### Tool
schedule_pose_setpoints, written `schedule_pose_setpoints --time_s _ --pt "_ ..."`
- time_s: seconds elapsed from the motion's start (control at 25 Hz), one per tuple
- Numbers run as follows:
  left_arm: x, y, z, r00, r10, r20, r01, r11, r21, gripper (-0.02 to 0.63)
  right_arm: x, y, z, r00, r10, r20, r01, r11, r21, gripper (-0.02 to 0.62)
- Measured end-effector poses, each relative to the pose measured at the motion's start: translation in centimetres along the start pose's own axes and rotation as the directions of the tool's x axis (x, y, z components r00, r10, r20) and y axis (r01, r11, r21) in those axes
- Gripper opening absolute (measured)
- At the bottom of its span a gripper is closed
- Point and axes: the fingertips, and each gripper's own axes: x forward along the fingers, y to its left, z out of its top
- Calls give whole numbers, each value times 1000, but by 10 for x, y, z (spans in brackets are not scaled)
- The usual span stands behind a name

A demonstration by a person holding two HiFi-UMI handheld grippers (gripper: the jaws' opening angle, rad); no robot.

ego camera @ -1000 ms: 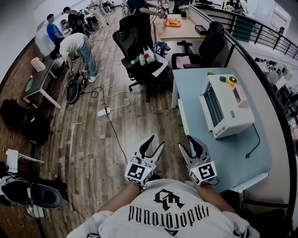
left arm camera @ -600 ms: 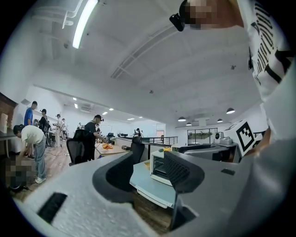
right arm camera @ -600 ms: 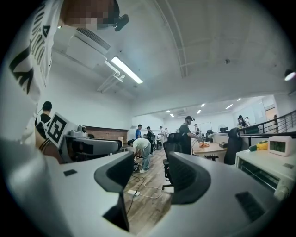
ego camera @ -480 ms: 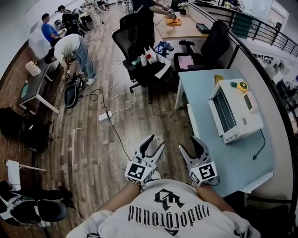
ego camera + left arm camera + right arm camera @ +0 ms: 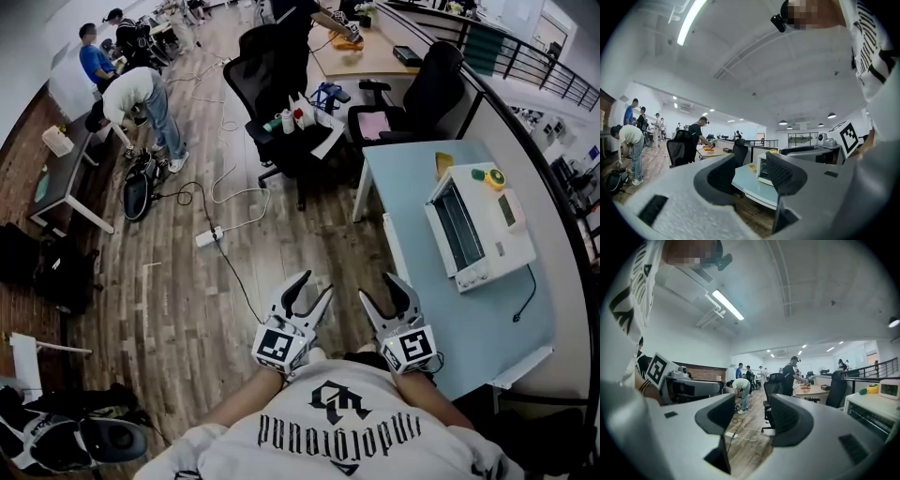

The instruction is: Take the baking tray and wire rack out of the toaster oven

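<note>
The white toaster oven [image 5: 480,225] stands on the light-blue table [image 5: 412,225] at the right, its glass door shut. Whatever is inside it is hidden. Both grippers are held close to my body over the wooden floor, well short of the oven. My left gripper [image 5: 312,289] is open and empty; between its jaws the left gripper view shows the toaster oven [image 5: 761,168] far off. My right gripper [image 5: 378,287] is open too; its jaws have just been opening, with nothing between them. In the right gripper view the toaster oven [image 5: 876,411] lies at the right edge.
A green and yellow object [image 5: 487,175] lies on top of the oven, and its cord [image 5: 525,291] trails over the table. Black office chairs [image 5: 281,84] stand ahead. A power strip [image 5: 208,236] with cables lies on the floor. People work at the far left [image 5: 141,89].
The head view has shifted, so the table and toaster oven now sit further right and a little higher. Both grippers keep their place in front of my body.
</note>
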Motion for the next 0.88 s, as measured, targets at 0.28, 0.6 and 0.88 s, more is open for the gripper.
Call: schedule_pose_setpoints --time_s 0.28,0.6,0.88 --pt "20 13 -4 1000 14 -11 -14 1000 -4 216 16 -20 -4 1000 -6 1 6 1000 17 247" --pt "72 25 -1 999 30 -11 -30 999 12 216 42 -73 2 1000 5 17 -5 1000 21 247" --pt "152 16 -4 1000 -21 -6 21 999 26 216 51 -149 3 999 -38 38 37 999 13 247"
